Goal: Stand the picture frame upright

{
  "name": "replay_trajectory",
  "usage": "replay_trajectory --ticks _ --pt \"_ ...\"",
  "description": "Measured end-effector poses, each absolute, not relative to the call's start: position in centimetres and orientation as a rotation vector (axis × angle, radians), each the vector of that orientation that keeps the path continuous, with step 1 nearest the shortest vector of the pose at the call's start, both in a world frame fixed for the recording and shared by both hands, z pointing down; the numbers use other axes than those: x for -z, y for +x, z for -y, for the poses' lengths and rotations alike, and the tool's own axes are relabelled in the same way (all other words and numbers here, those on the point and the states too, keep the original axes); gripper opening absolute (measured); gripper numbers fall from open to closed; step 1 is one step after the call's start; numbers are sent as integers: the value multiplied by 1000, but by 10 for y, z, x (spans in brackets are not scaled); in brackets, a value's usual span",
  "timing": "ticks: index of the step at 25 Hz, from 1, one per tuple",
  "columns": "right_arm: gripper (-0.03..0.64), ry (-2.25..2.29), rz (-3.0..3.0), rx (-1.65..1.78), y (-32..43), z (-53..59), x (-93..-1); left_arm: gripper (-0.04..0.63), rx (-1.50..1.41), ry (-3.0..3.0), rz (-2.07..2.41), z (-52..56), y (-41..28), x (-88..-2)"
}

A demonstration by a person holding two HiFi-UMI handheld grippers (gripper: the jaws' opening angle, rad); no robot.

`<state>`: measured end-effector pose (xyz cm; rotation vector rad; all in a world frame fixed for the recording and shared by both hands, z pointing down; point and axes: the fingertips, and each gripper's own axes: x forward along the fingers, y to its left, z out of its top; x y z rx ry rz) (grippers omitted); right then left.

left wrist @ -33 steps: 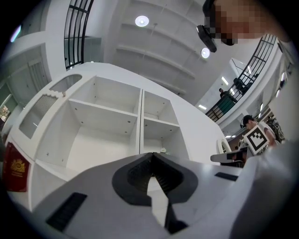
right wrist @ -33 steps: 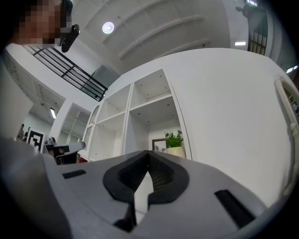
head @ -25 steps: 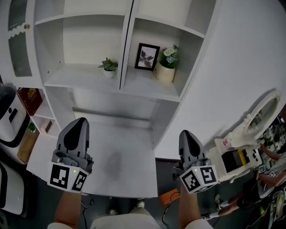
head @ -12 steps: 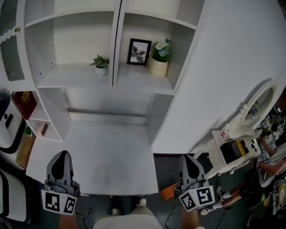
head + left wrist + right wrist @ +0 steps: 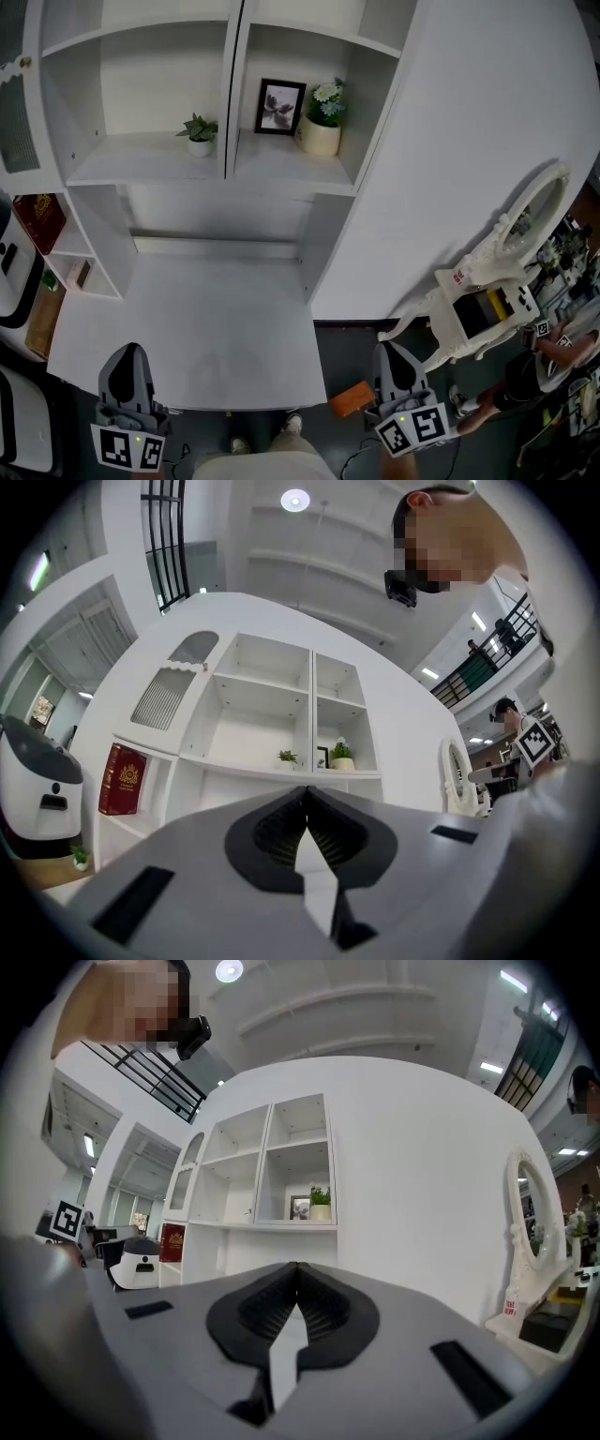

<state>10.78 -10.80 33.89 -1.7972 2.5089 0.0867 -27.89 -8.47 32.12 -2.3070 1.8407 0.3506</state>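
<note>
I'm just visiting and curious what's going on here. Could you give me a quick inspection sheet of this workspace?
Surface: white desk, bare.
Job's things: picture frame upright on the shelf, beside the flower pot.
Clutter: small plant in the neighbouring compartment.
Grippers: left gripper and right gripper both shut, empty.
Cables: nothing seen.
Surroundings: red book left, ornate white mirror right.

picture frame (image 5: 280, 107): black moulding, smooth
shelf unit (image 5: 150, 164): white board, matt, smooth painted look
desk top (image 5: 206, 319): white, matt, smooth
flower pot (image 5: 319, 139): cream, smooth, ceramic look
left gripper (image 5: 129, 352), right gripper (image 5: 389, 352): grey plastic shells, matt
pads (image 5: 281, 832): black, ribbed, rubbery look
book (image 5: 122, 780): red cover, gold emblem, slight sheen
mirror frame (image 5: 494, 258): white, ornate, smooth
</note>
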Motion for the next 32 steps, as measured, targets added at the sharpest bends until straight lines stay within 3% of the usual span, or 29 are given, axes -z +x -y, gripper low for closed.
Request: replay_trajectory --ticks 32 --pt "9 -1792 -2488 -70 105 95 -338 17 -425 -2364 -1771 94 -260 -315"
